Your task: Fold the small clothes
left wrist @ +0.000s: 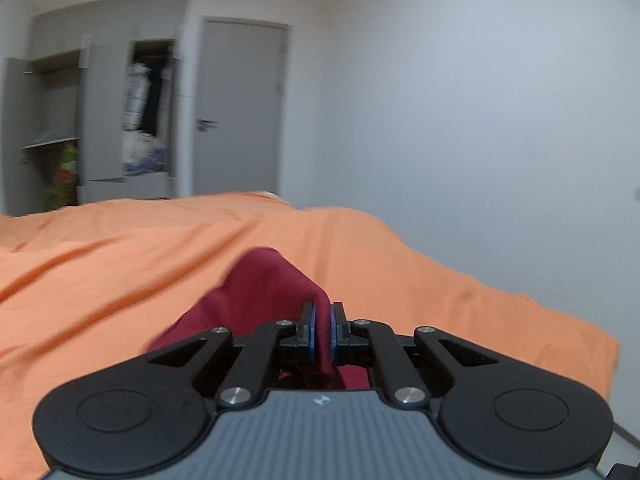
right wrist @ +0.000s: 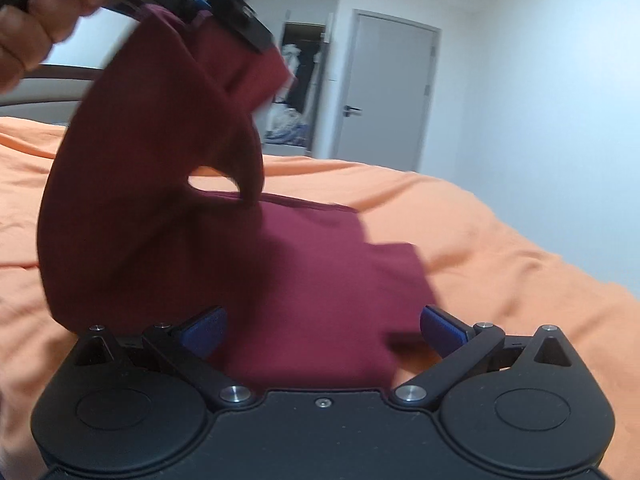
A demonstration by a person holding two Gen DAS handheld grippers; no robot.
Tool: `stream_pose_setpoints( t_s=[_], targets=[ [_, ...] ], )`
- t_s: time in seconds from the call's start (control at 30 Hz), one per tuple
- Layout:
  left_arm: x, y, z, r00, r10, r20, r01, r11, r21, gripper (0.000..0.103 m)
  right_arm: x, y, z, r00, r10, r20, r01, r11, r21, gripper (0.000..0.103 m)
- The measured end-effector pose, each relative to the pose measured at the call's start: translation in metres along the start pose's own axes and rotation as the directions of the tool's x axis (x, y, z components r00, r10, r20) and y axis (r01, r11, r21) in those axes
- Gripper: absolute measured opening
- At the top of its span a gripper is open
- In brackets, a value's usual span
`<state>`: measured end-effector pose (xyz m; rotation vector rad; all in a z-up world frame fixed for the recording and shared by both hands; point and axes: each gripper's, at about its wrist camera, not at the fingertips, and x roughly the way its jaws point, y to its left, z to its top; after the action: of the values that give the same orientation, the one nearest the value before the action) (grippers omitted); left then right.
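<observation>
Left wrist view: left hand-held gripper (left wrist: 323, 322) pinches the maroon garment (right wrist: 304, 280), one edge lifted off the orange bed (right wrist: 500, 248); right hand-held gripper (right wrist: 322, 330) gapes above the lying part; next, probably carry the fold across.

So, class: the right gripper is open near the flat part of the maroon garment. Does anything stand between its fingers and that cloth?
Nothing visible does. The right gripper hangs open over the maroon garment on the orange bedspread; the left gripper holds another part aloft.
</observation>
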<state>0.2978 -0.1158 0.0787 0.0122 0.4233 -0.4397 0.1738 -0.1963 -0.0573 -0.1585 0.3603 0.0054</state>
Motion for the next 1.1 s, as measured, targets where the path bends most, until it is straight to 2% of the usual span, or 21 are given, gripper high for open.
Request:
stream_pose_setpoints(
  t_s=[0.13,0.23,0.3,0.4,0.53,0.57,0.6,0.63,0.7,0.77,0.83,0.87,1.0,1.1],
  targets=[
    [0.043,-0.045,-0.026,0.992,-0.083,-0.092,0.086,0.996,0.027,0.006,-0.012,-0.023,-0.017,0.998,-0.049,-0.036,0.05,0.998,0.033,0.103],
    [0.067,-0.066,-0.05,0.984,-0.1,-0.151,0.107,0.993,0.043,0.006,-0.019,-0.032,-0.026,0.997,-0.047,-0.052,0.051,0.996,0.07,0.103],
    [0.077,-0.073,-0.064,0.978,-0.104,-0.181,0.114,0.992,0.046,0.006,-0.024,-0.033,-0.03,0.997,-0.05,-0.057,0.054,0.996,0.075,0.103],
    [0.079,-0.078,-0.082,0.964,-0.147,-0.223,0.153,0.988,0.011,0.005,-0.029,-0.041,-0.038,0.996,-0.065,-0.068,0.069,0.996,0.061,0.103],
    [0.08,-0.068,-0.085,0.95,-0.2,-0.24,0.194,0.98,-0.05,0.009,-0.029,-0.049,-0.045,0.995,-0.062,-0.077,0.067,0.996,0.061,0.103],
    [0.077,-0.065,-0.083,0.946,-0.221,-0.239,0.21,0.975,-0.072,0.014,-0.029,-0.05,-0.045,0.995,-0.061,-0.074,0.066,0.996,0.064,0.103],
    [0.076,-0.062,-0.082,0.94,-0.244,-0.238,0.228,0.969,-0.091,0.028,-0.027,-0.052,-0.046,0.995,-0.062,-0.074,0.067,0.996,0.065,0.103],
    [0.073,-0.059,-0.08,0.938,-0.261,-0.228,0.242,0.964,-0.11,0.053,-0.027,-0.052,-0.045,0.995,-0.064,-0.073,0.068,0.996,0.063,0.103],
    [0.061,-0.055,-0.078,0.943,-0.272,-0.192,0.249,0.959,-0.134,0.081,-0.027,-0.053,-0.045,0.996,-0.064,-0.066,0.068,0.996,0.06,0.103],
    [0.047,-0.049,-0.072,0.95,-0.276,-0.146,0.256,0.956,-0.14,0.086,-0.03,-0.053,-0.045,0.996,-0.065,-0.053,0.069,0.995,0.066,0.103],
    [0.036,-0.04,-0.07,0.96,-0.26,-0.107,0.242,0.957,-0.16,0.1,-0.035,-0.054,-0.043,0.997,-0.063,-0.037,0.066,0.994,0.084,0.103],
    [0.03,-0.034,-0.068,0.969,-0.233,-0.087,0.215,0.96,-0.176,0.103,-0.037,-0.055,-0.042,0.998,-0.06,-0.029,0.062,0.993,0.096,0.103],
    [0.014,-0.002,-0.066,0.996,-0.072,-0.051,0.059,0.974,-0.22,0.102,-0.041,-0.062,-0.029,0.999,-0.036,0.016,0.034,0.988,0.152,0.103],
    [0.004,0.026,-0.069,0.998,0.046,-0.043,-0.056,0.964,-0.26,0.102,-0.04,-0.067,-0.017,0.999,0.002,0.046,-0.011,0.981,0.196,0.103]
  ],
)
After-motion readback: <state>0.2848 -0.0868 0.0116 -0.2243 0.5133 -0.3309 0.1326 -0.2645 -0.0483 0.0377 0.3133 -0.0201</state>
